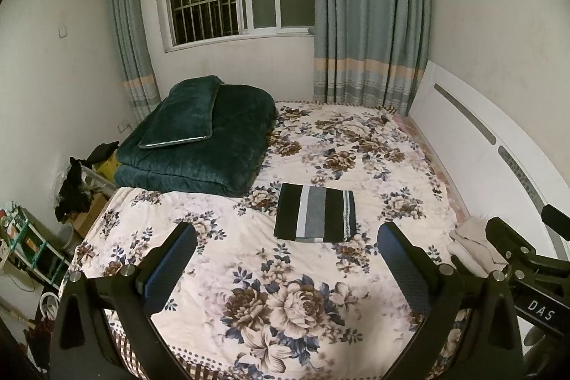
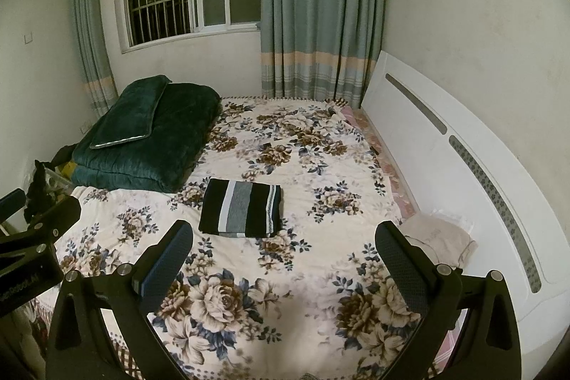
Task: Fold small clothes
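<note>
left gripper (image 1: 286, 267) wide open, empty | right gripper (image 2: 285, 267) wide open, empty | folded striped garment (image 1: 315, 218) flat on bed (image 1: 356, 159); pale clothes (image 2: 440, 237) beside headboard (image 2: 445, 159)

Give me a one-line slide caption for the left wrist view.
Open left gripper hovers over the floral bed, facing a folded striped garment; green quilt behind.

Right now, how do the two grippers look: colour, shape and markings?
Both are black frames with silver round bolts and two wide fingers bearing dark blue, dotted pads. The left gripper and the right gripper look the same. White letters "DAS" mark the right one's body in the left wrist view. No hands or sleeves show.
</note>
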